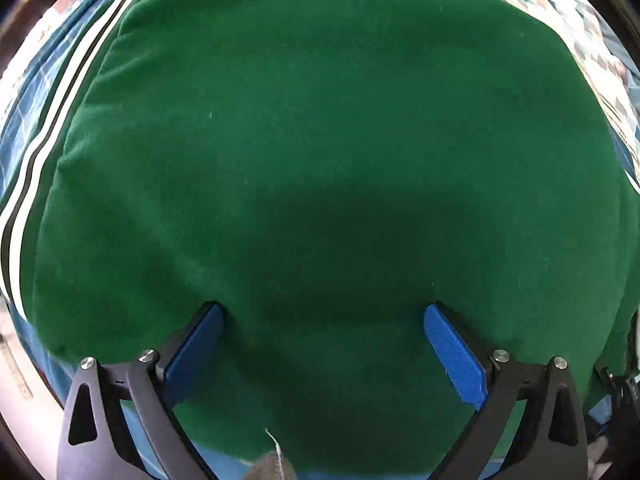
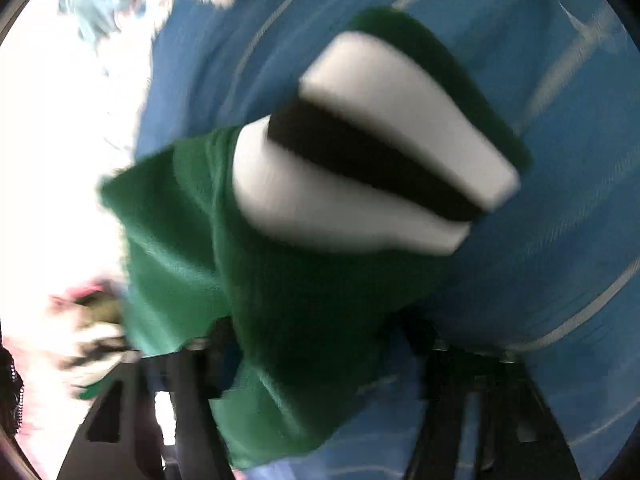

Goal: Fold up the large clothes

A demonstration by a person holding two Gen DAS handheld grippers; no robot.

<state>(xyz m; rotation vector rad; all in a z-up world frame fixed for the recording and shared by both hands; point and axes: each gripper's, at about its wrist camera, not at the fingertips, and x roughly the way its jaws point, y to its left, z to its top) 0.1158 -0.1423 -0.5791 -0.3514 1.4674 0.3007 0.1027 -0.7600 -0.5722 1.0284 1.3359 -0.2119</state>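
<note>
The garment (image 1: 320,140) is a thick green fleece piece, and in the left wrist view it lies spread flat and smooth, filling nearly the whole frame. A band of white and black stripes (image 1: 60,120) runs along its left edge. It rests on a blue sheet (image 1: 24,112) with thin pale lines; a patterned cloth (image 1: 592,40) shows at the upper right.

The left claw (image 1: 322,320) is spread wide, its blue pads (image 1: 452,352) well apart, with green fabric lying flat between and beneath them. It grips nothing; whether the tips touch the cloth cannot be told.

The right wrist view is heavily blurred. A bunched part of the garment (image 2: 280,300) hangs close before the lens, ending in a white-black-white striped cuff (image 2: 380,160). The fabric falls across the right claw (image 2: 316,344) and covers most of it. The dark fingers (image 2: 192,364) show only in part, so how far they are apart, and whether they pinch the cloth, cannot be told. The blue sheet (image 2: 540,240) lies behind, with a bright washed-out area to the left.
</note>
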